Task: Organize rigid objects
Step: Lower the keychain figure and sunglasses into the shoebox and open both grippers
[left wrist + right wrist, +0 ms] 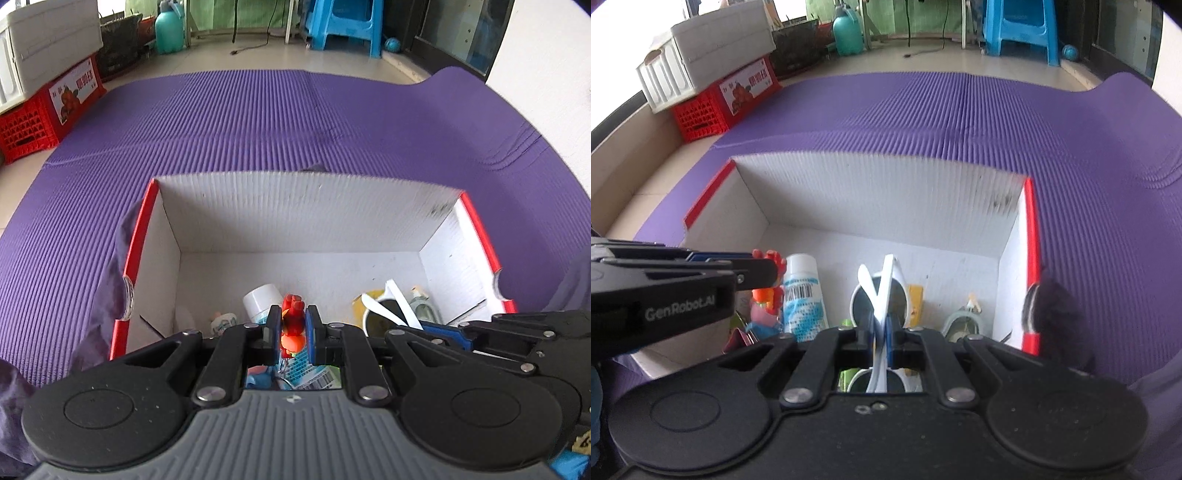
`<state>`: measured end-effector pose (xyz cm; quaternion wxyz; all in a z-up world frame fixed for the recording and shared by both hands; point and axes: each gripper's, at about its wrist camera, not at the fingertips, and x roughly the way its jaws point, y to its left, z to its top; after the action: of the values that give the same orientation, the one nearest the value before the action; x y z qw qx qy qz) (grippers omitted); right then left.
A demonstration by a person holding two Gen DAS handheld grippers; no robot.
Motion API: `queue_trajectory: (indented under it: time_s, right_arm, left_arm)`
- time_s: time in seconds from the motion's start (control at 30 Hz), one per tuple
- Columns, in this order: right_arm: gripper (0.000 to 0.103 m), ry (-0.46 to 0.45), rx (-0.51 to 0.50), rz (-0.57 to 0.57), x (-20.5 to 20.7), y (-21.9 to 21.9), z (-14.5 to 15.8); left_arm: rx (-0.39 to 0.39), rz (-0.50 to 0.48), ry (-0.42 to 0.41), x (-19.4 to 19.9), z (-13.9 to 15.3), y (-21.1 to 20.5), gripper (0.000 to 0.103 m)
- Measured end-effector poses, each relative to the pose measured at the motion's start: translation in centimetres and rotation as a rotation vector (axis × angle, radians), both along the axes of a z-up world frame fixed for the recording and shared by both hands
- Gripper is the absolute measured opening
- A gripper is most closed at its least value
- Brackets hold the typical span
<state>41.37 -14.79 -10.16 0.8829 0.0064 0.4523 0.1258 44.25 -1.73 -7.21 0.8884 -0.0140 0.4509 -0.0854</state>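
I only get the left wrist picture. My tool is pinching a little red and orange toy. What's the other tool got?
Observer: The right tool is shut on white-framed sunglasses, arms crossed.
Operator: Is there writing on my tool?
Observer: Yes, white lettering on the left tool, seen side-on.
Operator: What's that white thing by my toy?
Observer: A white tube with a barcode label, lying in the white cardboard box with red edges beside the red and orange toy.
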Motion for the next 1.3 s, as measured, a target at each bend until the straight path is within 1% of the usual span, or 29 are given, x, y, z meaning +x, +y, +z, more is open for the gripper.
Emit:
queue_trajectory:
  time_s: [0.17, 0.23, 0.3, 0.4, 0.47, 0.5, 0.6, 0.67, 0.73, 0.83, 0.9, 0.97, 1.03, 1.17, 1.23, 1.3]
  right_arm:
    - [0.005, 0.03, 0.008, -0.014, 0.2, 0.0, -1.0]
    - [0.005, 0.037, 0.014, -0.014, 0.2, 0.0, -1.2]
    - [0.006, 0.044, 0.014, -0.01, 0.1, 0.0, -1.4]
    - [0.007, 0.05, 0.018, -0.003, -0.1, 0.0, -1.4]
    - [0.012, 0.048, 0.012, 0.003, -0.3, 0.1, -1.3]
    - [0.017, 0.05, 0.013, 0.01, -0.4, 0.0, -1.4]
    - [0.022, 0.057, 0.013, 0.017, -0.9, -0.2, -1.3]
    - [0.029, 0.06, 0.016, 0.022, -1.2, -0.2, -1.3]
    - [0.042, 0.05, 0.012, 0.024, -1.7, -0.3, -1.1]
    - [0.049, 0.03, 0.008, 0.031, -2.4, -0.4, -0.5]
    - [0.052, 0.02, 0.009, 0.035, -2.7, -0.4, -0.1]
    - [0.054, 0.009, 0.004, 0.036, -3.1, -0.3, 0.4]
    - [0.062, -0.007, -0.001, 0.036, -3.7, -0.3, 0.9]
    - [0.064, -0.035, 0.005, 0.049, -4.7, -0.4, 2.1]
    - [0.07, -0.055, 0.004, 0.053, -5.3, -0.4, 2.8]
    - [0.073, -0.07, 0.015, 0.056, -5.9, -0.5, 3.5]
  left_arm:
    - [0.013, 0.008, 0.033, 0.7, -1.3, 0.2, 0.013]
    - [0.013, 0.013, 0.028, 1.0, -1.2, 0.2, 0.013]
    - [0.004, -0.002, 0.045, 1.3, -1.2, 0.1, 0.013]
    - [0.02, -0.006, 0.047, 1.3, -1.1, -0.1, 0.013]
    - [0.011, -0.007, 0.057, 1.3, -1.2, -0.1, 0.013]
    - [0.01, -0.005, 0.06, 1.2, -1.3, -0.2, 0.014]
    - [0.027, -0.004, 0.061, 0.8, -1.3, -0.4, 0.014]
    - [0.03, 0.001, 0.07, 0.6, -1.3, -0.4, 0.014]
    - [0.025, 0.008, 0.079, 0.3, -1.3, -0.2, 0.014]
    - [0.025, 0.017, 0.081, -0.4, -1.3, 0.0, 0.014]
    - [0.021, 0.021, 0.084, -0.9, -1.1, 0.2, 0.014]
    - [-0.001, 0.016, 0.087, -1.3, -0.8, 0.4, 0.014]
    - [-0.01, 0.017, 0.079, -2.0, -0.3, 0.6, 0.014]
    - [-0.003, 0.02, 0.055, -3.1, 0.9, 0.7, 0.014]
    - [-0.005, 0.018, 0.046, -3.6, 1.4, 0.8, 0.014]
    - [-0.002, 0.019, 0.035, -4.3, 2.0, 0.8, 0.014]
